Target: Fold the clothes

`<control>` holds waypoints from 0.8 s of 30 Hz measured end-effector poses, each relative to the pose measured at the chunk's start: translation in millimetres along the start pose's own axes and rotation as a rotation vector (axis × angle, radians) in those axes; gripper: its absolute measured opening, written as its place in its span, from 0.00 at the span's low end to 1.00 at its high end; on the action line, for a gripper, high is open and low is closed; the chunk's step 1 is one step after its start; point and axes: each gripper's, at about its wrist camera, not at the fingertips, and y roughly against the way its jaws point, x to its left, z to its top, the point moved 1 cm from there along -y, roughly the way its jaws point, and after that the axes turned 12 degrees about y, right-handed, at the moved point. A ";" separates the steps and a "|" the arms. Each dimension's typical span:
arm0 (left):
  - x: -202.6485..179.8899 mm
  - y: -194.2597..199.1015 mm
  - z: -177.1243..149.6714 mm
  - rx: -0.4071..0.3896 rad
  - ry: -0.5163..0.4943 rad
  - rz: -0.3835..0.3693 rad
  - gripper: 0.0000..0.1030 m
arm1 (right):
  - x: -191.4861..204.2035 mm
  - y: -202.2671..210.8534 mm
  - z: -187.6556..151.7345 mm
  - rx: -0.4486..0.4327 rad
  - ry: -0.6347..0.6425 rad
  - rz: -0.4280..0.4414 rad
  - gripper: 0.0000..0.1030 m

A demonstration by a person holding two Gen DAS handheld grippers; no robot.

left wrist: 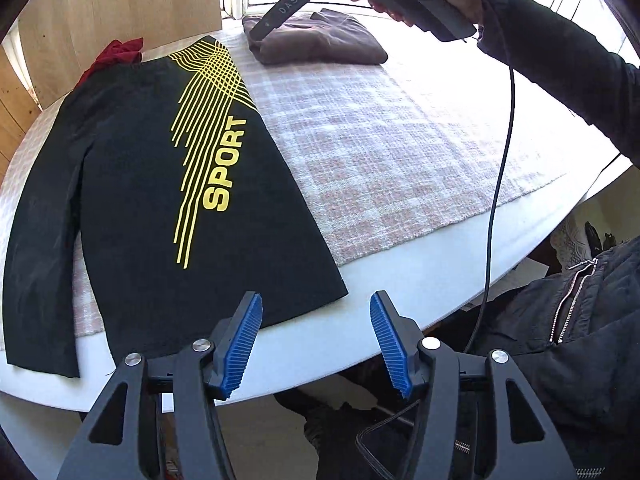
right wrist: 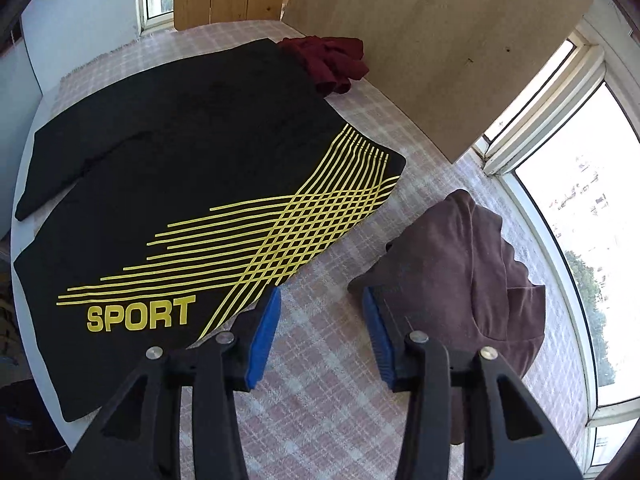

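1. While the black SPORT shirt (left wrist: 132,184) lies partly folded on the checked cloth (left wrist: 372,152), neither gripper has hold of anything: the left gripper (left wrist: 316,344) hangs over the near table edge with its blue pads wide apart and nothing between them, and the right gripper (right wrist: 320,336) hovers over the cloth, likewise spread wide and empty.

2. In the left wrist view the shirt sits on the left half of the table (left wrist: 400,280), its right edge a straight fold, one sleeve (left wrist: 36,240) stretched down the left side, and its hem corner just beyond the left gripper's fingers.

3. A folded brown garment (right wrist: 472,280) rests at the far right, apart from the shirt; a crumpled red garment (right wrist: 332,62) touches the shirt's far edge.

4. The step in hand looks to be the second side fold, so the loose sleeve has to come in over the body.

5. To do it well, I would pinch the fabric at two points along the left edge, one near the shoulder and one near the hem, gripping only the top layers.

6. Lift low, carry both points across together, and lay the edge parallel to the existing fold so the yellow stripes stay flat.

7. Keep clear of the red garment at the far end, since it could be dragged along.

8. Smooth any ridge before the crosswise fold.
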 end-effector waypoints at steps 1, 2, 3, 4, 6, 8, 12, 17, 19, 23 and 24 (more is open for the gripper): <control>-4.5 -4.5 0.1 0.004 0.000 -0.003 0.53 | 0.4 -3.3 -0.4 0.005 0.003 0.002 0.41; -7.5 -9.3 0.4 0.010 -0.007 -0.005 0.53 | 0.9 -6.5 -0.9 0.011 0.007 0.004 0.41; -10.0 -14.3 0.8 0.016 -0.015 -0.010 0.53 | 1.4 -9.6 -1.4 0.016 0.009 0.006 0.42; -11.8 -19.7 1.2 0.024 -0.025 -0.011 0.53 | 1.9 -12.3 -1.9 0.022 0.009 0.008 0.41; -15.2 -30.6 1.5 0.042 -0.049 -0.001 0.53 | 1.3 -15.5 -3.4 0.025 0.005 0.009 0.41; -18.7 -38.0 1.6 0.046 -0.078 0.004 0.53 | -1.3 -16.9 -5.3 0.024 -0.007 0.012 0.41; -21.1 -46.5 0.1 0.030 -0.113 0.028 0.53 | -7.0 -17.9 -8.9 0.024 -0.029 0.014 0.41; -19.6 -53.8 -4.1 0.033 -0.107 0.063 0.53 | -12.2 -13.6 -8.2 -0.001 -0.047 0.022 0.42; -21.6 -54.3 -4.9 0.023 -0.107 0.080 0.53 | -13.8 -12.6 -7.6 -0.013 -0.055 0.035 0.42; -23.1 -53.0 -4.4 0.006 -0.103 0.103 0.42 | -15.1 -18.7 -7.3 -0.018 -0.062 0.067 0.42; -21.0 -51.6 -3.5 0.004 -0.089 0.104 0.32 | -16.3 -20.9 -7.8 -0.020 -0.065 0.073 0.42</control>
